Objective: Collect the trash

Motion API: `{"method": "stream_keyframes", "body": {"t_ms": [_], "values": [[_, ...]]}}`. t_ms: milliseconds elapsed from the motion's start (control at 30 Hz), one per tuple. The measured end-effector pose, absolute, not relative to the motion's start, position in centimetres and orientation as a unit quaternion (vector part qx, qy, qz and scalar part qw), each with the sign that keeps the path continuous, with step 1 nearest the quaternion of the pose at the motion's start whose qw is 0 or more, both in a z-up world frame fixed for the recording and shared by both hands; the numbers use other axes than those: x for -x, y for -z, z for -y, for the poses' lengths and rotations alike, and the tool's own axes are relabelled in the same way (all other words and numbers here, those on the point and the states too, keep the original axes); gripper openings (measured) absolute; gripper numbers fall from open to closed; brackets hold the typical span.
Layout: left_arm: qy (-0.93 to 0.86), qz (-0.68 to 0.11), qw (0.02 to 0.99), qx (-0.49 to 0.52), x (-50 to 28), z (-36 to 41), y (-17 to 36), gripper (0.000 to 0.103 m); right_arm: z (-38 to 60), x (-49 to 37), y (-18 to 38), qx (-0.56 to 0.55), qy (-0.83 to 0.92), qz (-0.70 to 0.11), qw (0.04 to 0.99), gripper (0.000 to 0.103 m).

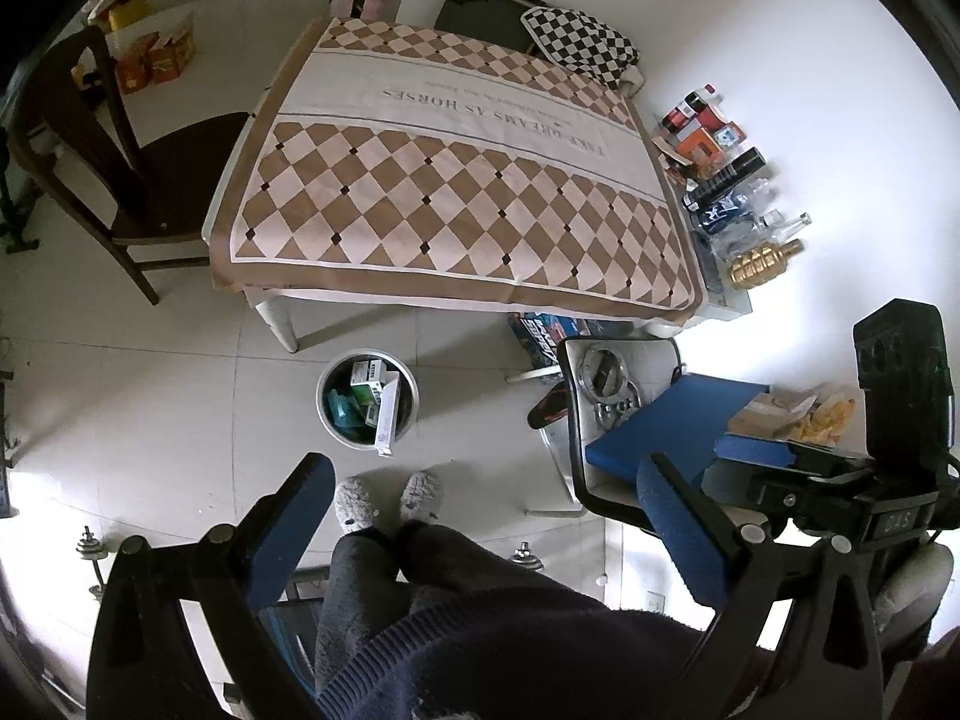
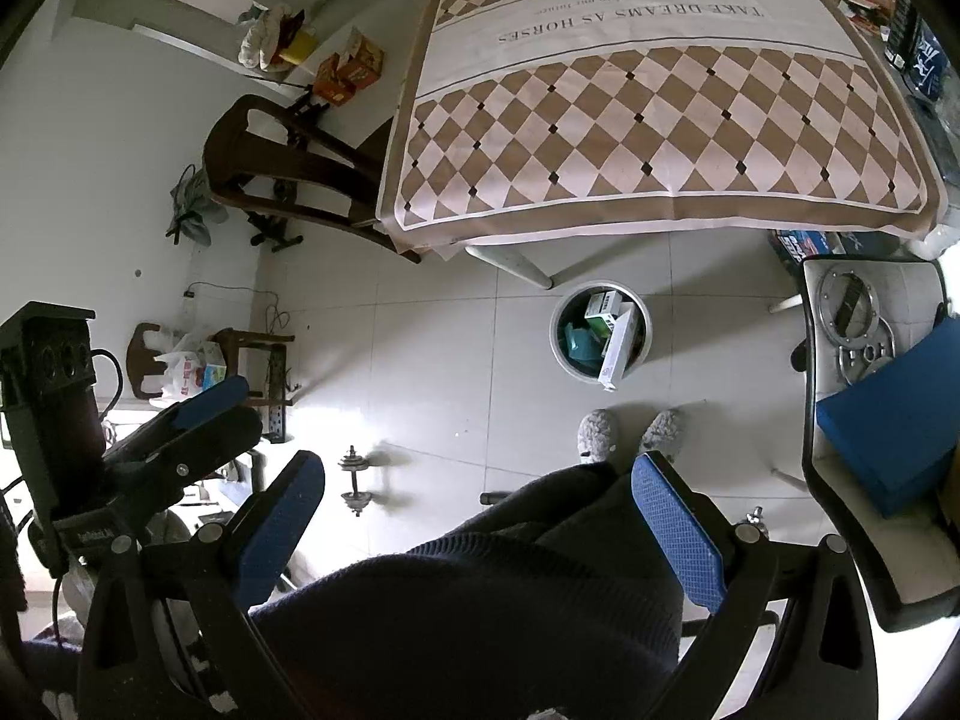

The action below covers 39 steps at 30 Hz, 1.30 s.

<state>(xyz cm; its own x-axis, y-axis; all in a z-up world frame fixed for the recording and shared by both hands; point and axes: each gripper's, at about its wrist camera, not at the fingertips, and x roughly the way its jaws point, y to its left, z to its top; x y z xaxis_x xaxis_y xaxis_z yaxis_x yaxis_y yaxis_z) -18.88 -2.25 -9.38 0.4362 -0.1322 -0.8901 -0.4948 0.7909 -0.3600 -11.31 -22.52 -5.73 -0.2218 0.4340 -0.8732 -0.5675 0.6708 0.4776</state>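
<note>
Trash: both tools empty. Left gripper (image 1: 486, 498) and right gripper (image 2: 477, 495) held high with jaws wide, nothing between the pads. Beyond the slippers (image 1: 387, 498), bin (image 1: 367, 402) on the floor by the table (image 1: 456, 180) leg holds cartons (image 1: 387, 414). Judged light, stiff, crushable; pinch the long white box across its narrow faces.

A bin (image 1: 367, 399) stands on the floor (image 1: 180, 396) just before the tabletop's (image 1: 456, 180) near edge, with boxes (image 1: 384, 402) in it and one sticking out over its rim. A chair (image 1: 120, 150) stands at the tabletop's left edge. Bottles and cartons (image 1: 720, 168) lie along its right edge, and a stool (image 1: 606, 396) stands off the near right corner.
</note>
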Motion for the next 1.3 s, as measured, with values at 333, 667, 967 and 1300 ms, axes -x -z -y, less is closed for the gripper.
{"method": "stream_keyframes", "body": {"t_ms": [333, 667, 967, 1300], "values": [[-0.113, -0.520, 0.790, 0.305, 18.4, 3.0, 9.2, 0.103, 22.6, 11.4, 5.6, 0.053, -0.404, -0.669, 0.622, 0.103], [-0.112, -0.520, 0.789, 0.308, 18.3, 3.0, 9.3, 0.103, 22.2, 11.3, 5.6, 0.052, -0.402, -0.670, 0.622, 0.103], [-0.111, -0.520, 0.789, 0.307, 18.5, 2.7, 9.3, 0.103, 23.6, 11.6, 5.1, 0.076, -0.411, -0.666, 0.618, 0.103], [-0.117, -0.516, 0.789, 0.313, 18.5, 3.3, 9.1, 0.103, 23.0, 12.1, 4.9, 0.083, -0.414, -0.666, 0.615, 0.103]]}}
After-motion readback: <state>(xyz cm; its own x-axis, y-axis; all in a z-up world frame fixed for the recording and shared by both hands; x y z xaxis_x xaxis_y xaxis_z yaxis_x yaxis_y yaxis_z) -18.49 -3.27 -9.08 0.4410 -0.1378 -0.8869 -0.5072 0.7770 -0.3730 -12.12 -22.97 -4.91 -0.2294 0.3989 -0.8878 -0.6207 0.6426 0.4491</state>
